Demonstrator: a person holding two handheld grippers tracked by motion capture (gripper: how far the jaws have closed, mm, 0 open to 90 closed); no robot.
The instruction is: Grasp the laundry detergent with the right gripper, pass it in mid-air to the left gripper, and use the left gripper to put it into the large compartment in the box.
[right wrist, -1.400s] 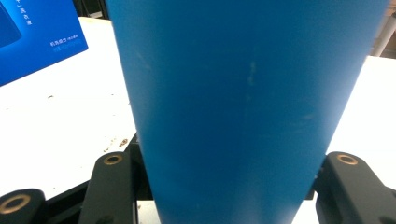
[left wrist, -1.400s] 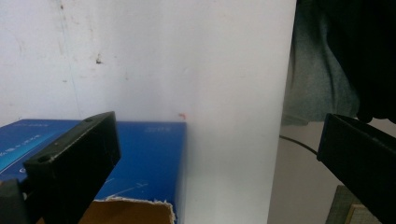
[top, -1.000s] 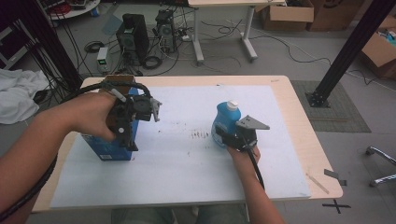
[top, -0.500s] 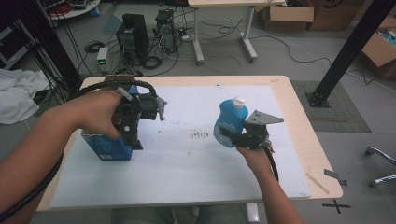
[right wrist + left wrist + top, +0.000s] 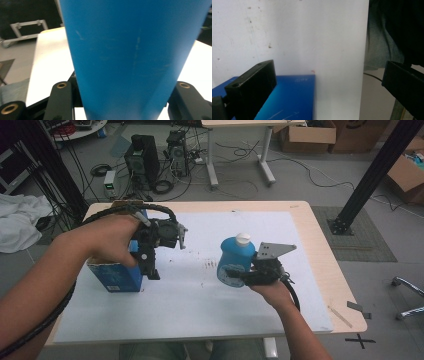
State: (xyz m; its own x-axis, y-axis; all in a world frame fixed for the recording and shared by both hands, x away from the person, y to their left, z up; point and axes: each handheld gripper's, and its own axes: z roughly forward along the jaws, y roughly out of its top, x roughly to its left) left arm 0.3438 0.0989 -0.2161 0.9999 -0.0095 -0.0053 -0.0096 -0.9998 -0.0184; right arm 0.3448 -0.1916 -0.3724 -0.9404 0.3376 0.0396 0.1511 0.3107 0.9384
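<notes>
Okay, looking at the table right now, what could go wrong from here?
The right gripper clamps the blue bottle low on its body and holds it tilted, so it might pivot or slip between the jaws. The left gripper stands open at the blue box; one jaw could nudge the box over as it closes. Both lie toward the left of the white mat, so a swing of the bottle could hit that hand.

One blue bottle [image 5: 236, 262], one blue box [image 5: 116, 277], two grippers.
</notes>
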